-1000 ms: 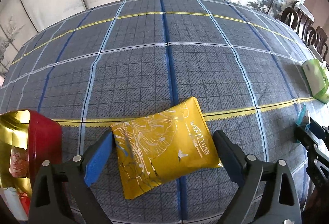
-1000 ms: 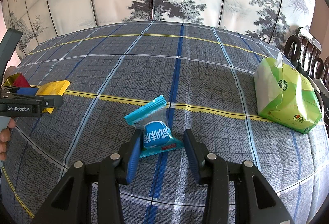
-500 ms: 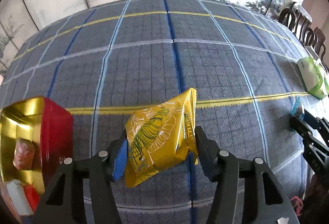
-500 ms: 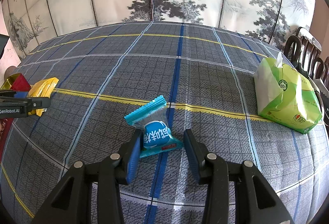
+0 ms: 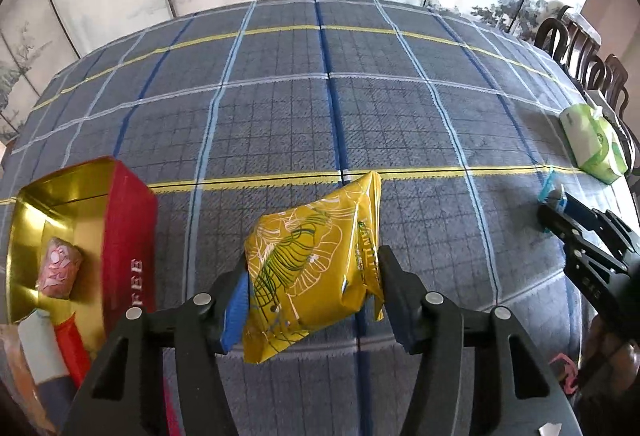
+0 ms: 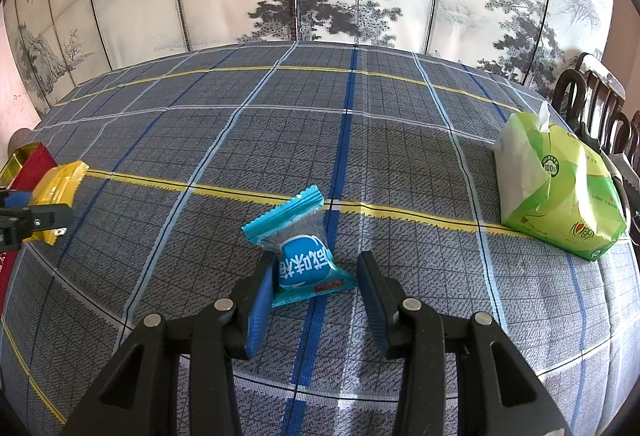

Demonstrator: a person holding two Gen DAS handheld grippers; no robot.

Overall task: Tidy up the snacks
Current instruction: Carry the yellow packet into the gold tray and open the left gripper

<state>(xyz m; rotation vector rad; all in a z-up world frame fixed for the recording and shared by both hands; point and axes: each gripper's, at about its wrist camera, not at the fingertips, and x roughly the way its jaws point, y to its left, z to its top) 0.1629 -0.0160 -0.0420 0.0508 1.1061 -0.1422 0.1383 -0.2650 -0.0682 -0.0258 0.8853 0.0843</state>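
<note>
Left wrist: yellow snack pack (image 5: pixel 308 268) pinched btwn left tool (image 5: pixel 310 288) pads.

Yellow pkt (image 5: pixel 308 272) tilted, crumpled, off cloth; blue pkt (image 6: pixel 300 260) prob. flat on cloth

Left hand-held gripper (image 5: pixel 312 300) pinched shut on something, right hand-held gripper (image 6: pixel 316 288) slightly parted.

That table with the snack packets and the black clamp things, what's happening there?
A person is tidying snacks with a handheld gripper in each hand. The left gripper has just closed its fingers on a yellow snack packet and holds it above the tablecloth, beside an open red tin that already holds a few wrapped snacks. The right gripper sits around a small blue candy packet on the cloth. A green tissue pack lies off to the side.
</note>
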